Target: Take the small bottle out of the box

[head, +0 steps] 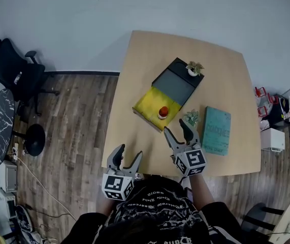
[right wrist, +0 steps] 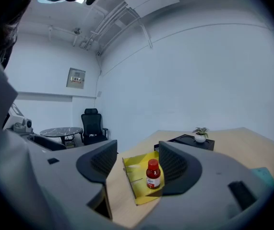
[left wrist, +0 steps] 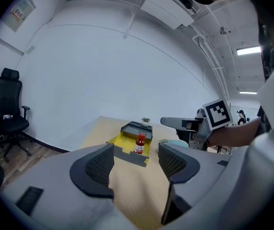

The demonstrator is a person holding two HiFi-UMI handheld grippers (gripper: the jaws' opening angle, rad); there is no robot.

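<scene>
Small bottle [head: 163, 112] with red cap, upright inside yellow box [head: 150, 105], at the box's near corner, held by neither gripper. Box open, with dark lid [head: 175, 83] folded back toward far edge of tabletop [head: 226, 55]; little potted plant [head: 194, 68] on far corner of lid. Right gripper [head: 176, 127] above tabletop between box and near edge, jaws wide apart with nothing gripped, tips just short of box's near corner; in right gripper view, bottle framed between both jaws but well ahead of them. Left gripper [head: 129, 152] over near-left corner of tabletop, jaws also spread and empty, pointed toward box. Second small plant [head: 191, 117] just beside right gripper, next to teal book [head: 217, 130] near right edge; touching the book or not, hard to say from head view. Black office chair [head: 12, 70] on wooden floor [head: 73, 131], well apart from left edge.
</scene>
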